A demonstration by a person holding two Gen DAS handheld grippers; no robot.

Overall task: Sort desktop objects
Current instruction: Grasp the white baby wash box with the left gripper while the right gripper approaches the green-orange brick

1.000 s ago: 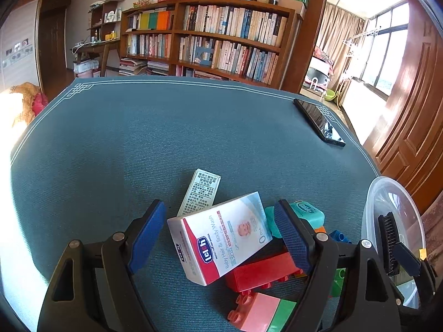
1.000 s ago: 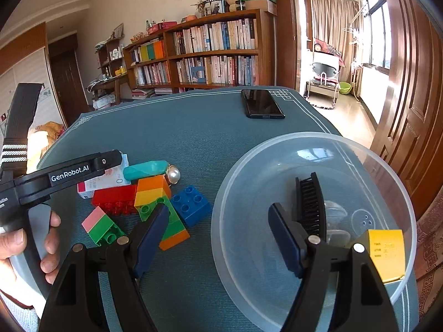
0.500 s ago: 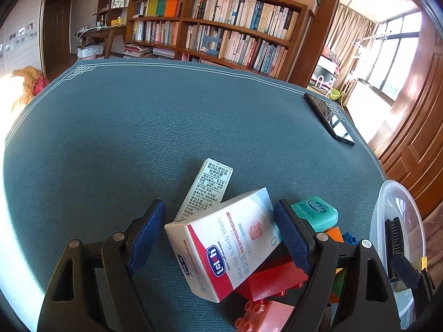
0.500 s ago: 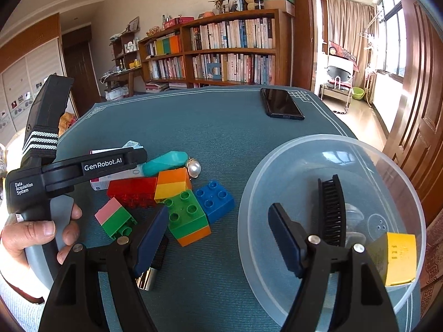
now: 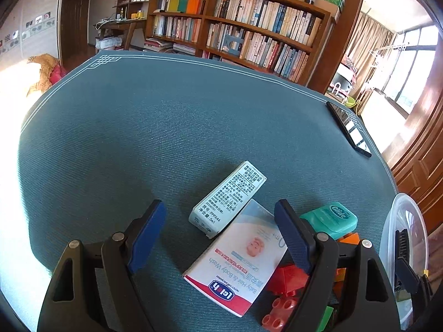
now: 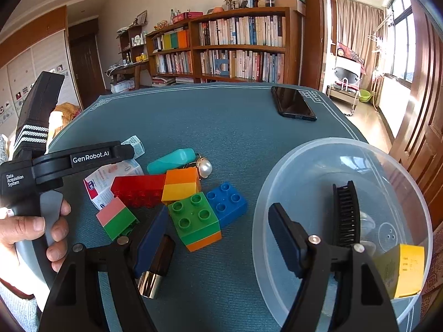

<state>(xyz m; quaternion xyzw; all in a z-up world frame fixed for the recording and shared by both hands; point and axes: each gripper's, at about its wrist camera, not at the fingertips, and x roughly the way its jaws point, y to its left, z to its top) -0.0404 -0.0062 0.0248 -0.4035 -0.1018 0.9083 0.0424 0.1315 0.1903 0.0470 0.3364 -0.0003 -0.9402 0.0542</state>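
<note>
My left gripper (image 5: 221, 232) is open over a white and red baby wash box (image 5: 238, 262) and a pale green printed box (image 5: 228, 197) leaning on it. A teal floss case (image 5: 331, 218) and red bricks (image 5: 285, 279) lie right of it. My right gripper (image 6: 218, 232) is open and empty above the green and orange brick (image 6: 195, 221), between the bricks and the clear bowl (image 6: 310, 166). The bowl holds a black comb (image 6: 346, 213) and a yellow box (image 6: 405, 269). The left gripper's body (image 6: 83, 160) shows over the boxes.
A black phone (image 6: 292, 105) lies at the far right of the teal table mat (image 5: 138, 138). A blue brick (image 6: 227, 203), a red brick (image 6: 138, 189), a pearl ring (image 6: 205, 167) and a dark tube with a metal cap (image 6: 156, 268) lie left of the bowl.
My left gripper has drawn back and risen, so the two boxes sit further ahead between its fingers. My right gripper has shifted left, from over the bowl towards the bricks.
</note>
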